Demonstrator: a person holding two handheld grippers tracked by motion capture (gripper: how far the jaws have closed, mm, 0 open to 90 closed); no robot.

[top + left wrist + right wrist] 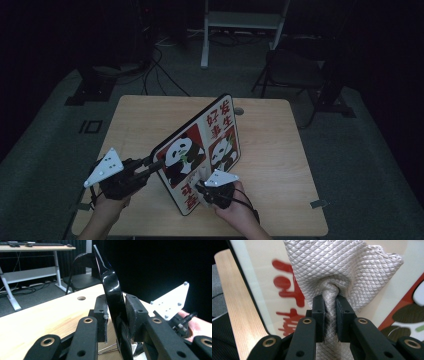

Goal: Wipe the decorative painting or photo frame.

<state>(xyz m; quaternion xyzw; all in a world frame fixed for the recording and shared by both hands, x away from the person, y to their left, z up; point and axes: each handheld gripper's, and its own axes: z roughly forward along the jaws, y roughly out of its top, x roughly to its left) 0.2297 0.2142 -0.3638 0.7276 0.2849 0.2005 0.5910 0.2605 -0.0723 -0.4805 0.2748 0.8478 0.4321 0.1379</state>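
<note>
Work in hand: a person is wiping a panda picture board (200, 152) with a cloth (342, 272) while propping it up.
Board: it is standing tilted on its lower edge near the counter's (280, 165) near edge, printed face turned toward the right side.
Left hand-held gripper (116, 315): its jaws are pinching the board's black rim, likely steadying it so it is not tipping under pressure.
Right hand-held gripper (330, 312): its jaws are squeezing a bunched fold of the quilted cloth, pressing it against the printed face near the red lettering.
Reason: bunching is giving a firm pad for rubbing.
</note>
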